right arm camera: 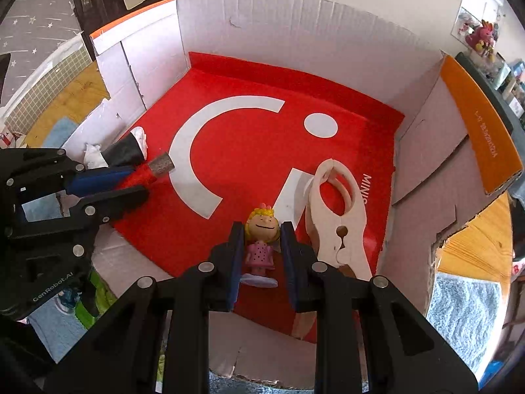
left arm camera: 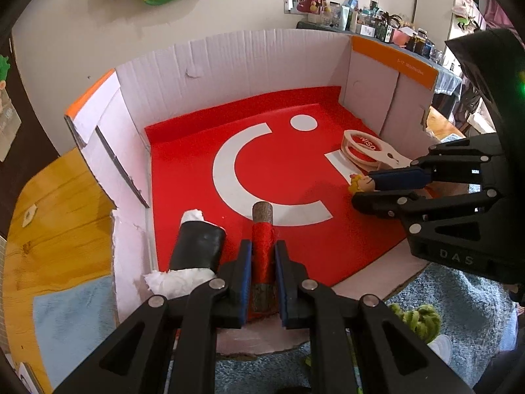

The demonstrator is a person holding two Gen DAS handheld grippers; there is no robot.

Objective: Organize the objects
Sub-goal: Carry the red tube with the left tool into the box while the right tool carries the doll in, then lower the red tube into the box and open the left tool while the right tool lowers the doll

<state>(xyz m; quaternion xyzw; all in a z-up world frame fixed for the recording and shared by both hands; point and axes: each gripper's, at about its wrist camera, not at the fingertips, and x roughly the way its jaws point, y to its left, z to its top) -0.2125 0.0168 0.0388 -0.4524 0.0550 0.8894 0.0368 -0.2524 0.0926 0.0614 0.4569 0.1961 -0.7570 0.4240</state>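
Now both tongs down inside the cardboard box (left arm camera: pixel 229 62), over its red liner (left arm camera: pixel 279 177). Left tongs (left arm camera: pixel 263 282) clamped on a stick wrapped in red thread (left arm camera: pixel 262 249), pads pressing either side of the red winding. Long axis straight out along the fingers, bare brown tip pointing away toward the white arc on the liner, near end tucked between the pads. Just left of it, a black roll stuffed with white tissue (left arm camera: pixel 198 246), lying roughly parallel near the box's left wall. Right tongs (right arm camera: pixel 262 259) closed on a small blonde figurine in a pink dress (right arm camera: pixel 261 246), pads against its sides. Figurine's head pointing away from the tongs, purple base nearest the camera, face up. Just to its right, a white clip-shaped tool (right arm camera: pixel 338 216) flat on the liner, long axis running away toward the far wall.
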